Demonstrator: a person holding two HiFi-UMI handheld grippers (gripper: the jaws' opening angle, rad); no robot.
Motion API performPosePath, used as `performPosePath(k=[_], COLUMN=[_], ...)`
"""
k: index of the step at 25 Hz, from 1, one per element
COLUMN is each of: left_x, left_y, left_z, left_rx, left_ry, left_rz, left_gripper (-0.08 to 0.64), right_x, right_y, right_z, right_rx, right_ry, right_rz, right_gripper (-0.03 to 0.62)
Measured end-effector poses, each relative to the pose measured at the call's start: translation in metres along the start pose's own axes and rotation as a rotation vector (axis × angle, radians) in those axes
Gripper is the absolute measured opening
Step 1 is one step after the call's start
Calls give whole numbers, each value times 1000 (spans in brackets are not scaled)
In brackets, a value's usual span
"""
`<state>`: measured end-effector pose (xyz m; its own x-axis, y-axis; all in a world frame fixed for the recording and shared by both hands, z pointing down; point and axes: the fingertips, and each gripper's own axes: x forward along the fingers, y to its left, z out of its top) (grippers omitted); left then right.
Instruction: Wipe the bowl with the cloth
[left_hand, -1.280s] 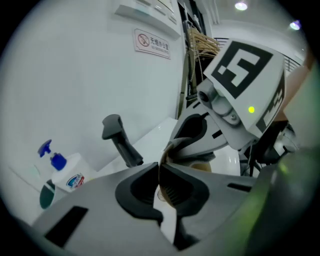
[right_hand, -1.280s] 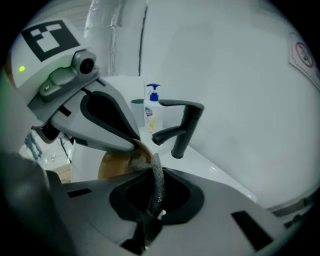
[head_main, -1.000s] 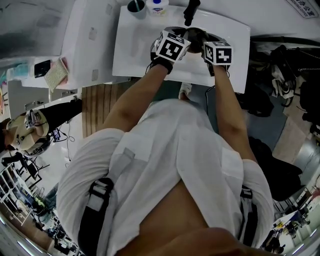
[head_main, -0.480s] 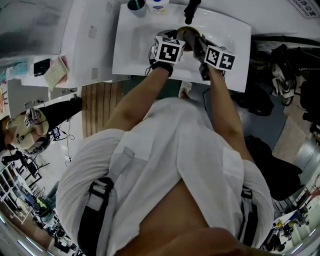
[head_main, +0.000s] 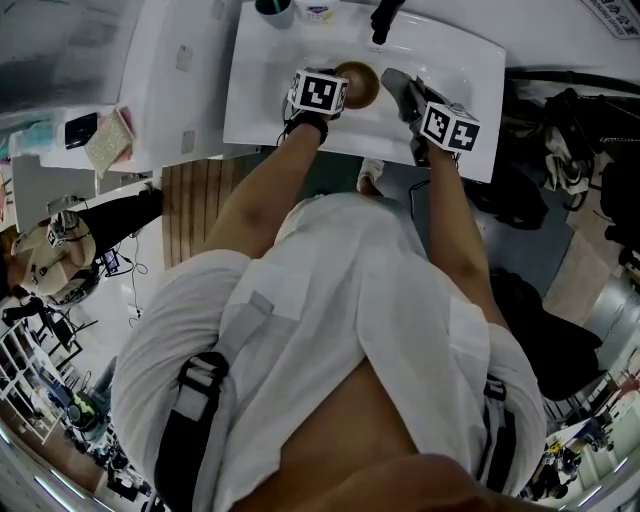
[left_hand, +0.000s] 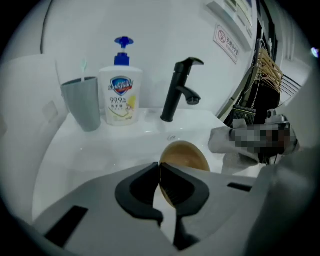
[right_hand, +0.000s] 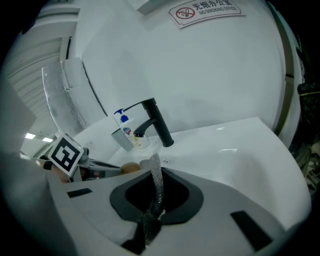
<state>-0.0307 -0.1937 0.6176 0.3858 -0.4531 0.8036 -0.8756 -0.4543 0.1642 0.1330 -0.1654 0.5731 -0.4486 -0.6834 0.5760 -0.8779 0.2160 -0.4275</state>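
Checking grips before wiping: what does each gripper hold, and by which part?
The left gripper pinches the bowl by its near rim; the right gripper pinches the cloth by a thin fold.

Illumination is bright, even and diffuse across all three views, and no lamp is in frame. The white sink runs close to washed out at 12 o'clock in the head view, with small glare streaks at 3 o'clock in the right gripper view. Shadows are soft and faint. Fisheye bending is heavy toward every edge. Both gripper views have black vignetted corners. The left gripper and right gripper bodies at 6 o'clock are soft, while the distance is sharper.
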Motion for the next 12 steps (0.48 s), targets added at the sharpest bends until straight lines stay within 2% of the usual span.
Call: performPosePath(k=[6, 12], left_x=[22, 34], left_y=[-8, -12], left_z=[-41, -61], left_rx=[-38, -110], left_ry=[142, 177], left_rz=[-60, -123], left_gripper=[21, 31], right_x=[-5, -11], right_y=[2, -1], right_z=[-4, -7], right_rx=[-36, -53], right_ry=[4, 3], right_rz=[13, 4], right_gripper=[35, 35])
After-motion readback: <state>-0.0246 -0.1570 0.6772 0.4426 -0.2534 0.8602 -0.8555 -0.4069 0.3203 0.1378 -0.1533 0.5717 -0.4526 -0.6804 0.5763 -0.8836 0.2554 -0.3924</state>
